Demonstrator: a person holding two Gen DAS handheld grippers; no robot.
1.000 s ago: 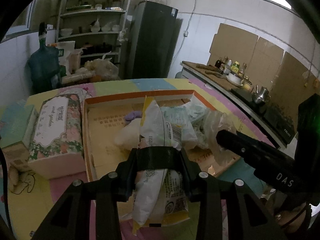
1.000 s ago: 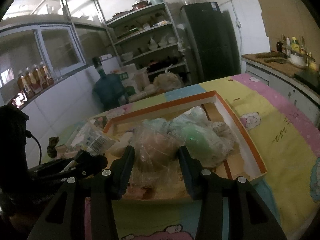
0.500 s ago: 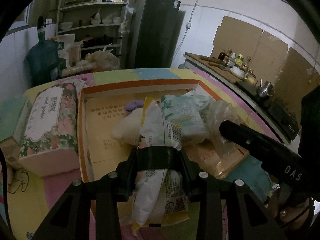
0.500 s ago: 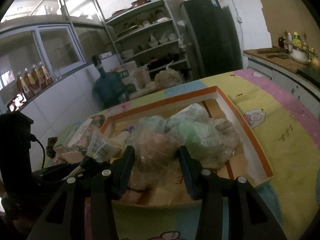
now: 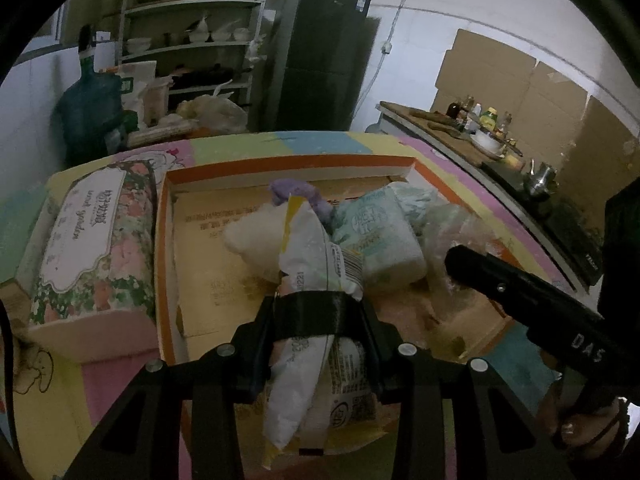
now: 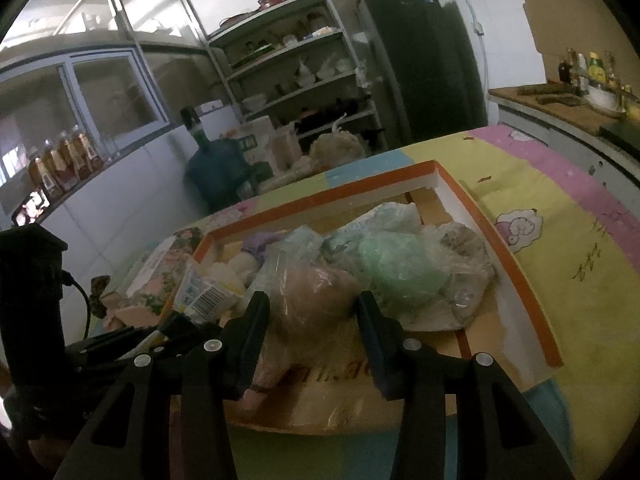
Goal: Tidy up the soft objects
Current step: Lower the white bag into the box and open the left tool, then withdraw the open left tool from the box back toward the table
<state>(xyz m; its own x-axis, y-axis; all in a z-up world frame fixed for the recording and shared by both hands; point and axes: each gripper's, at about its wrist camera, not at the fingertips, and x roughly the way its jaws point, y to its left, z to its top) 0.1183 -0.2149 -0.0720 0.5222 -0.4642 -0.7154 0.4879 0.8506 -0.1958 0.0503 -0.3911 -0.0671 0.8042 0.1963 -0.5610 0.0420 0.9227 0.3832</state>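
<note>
Soft objects: a heap of bagged soft goods lies in the orange-rimmed cardboard tray (image 5: pixel 280 162), mid-frame in both wrist views.
Left gripper (image 5: pixel 318 320): clamped narrow on a white-and-yellow snack packet (image 5: pixel 308 256), which is pinched at its waist between the jaws.
Packet axis: its long side runs along the fingers, from the bottom centre of the left view up toward the tray's middle; its far end hangs over the tray floor and its near end sticks out below the jaws.
Right gripper (image 6: pixel 312 316): jaws moderately apart around a clear plastic bag with a pinkish lump (image 6: pixel 316 292); the fingers flank the bag, but I cannot tell whether they actually squeeze it.
Tray contents: a pale green wrapped pack (image 5: pixel 380 240), a white fluffy piece (image 5: pixel 252 236), a purple scrap (image 5: pixel 296 192) and a green bagged item (image 6: pixel 396 260), all crowded toward the right half of the tray.
Outside the tray: a floral tissue pack (image 5: pixel 92 240) lies just beside the tray's left wall, on the pastel cartoon tablecloth (image 6: pixel 560 248).
Key relation: the bare tray floor lies ahead and to the left of the held packet, so the left gripper looks nearer to that spot; the right gripper's bag sits at the tray's near edge.
Likely step: setting the packet down in the tray.
</note>
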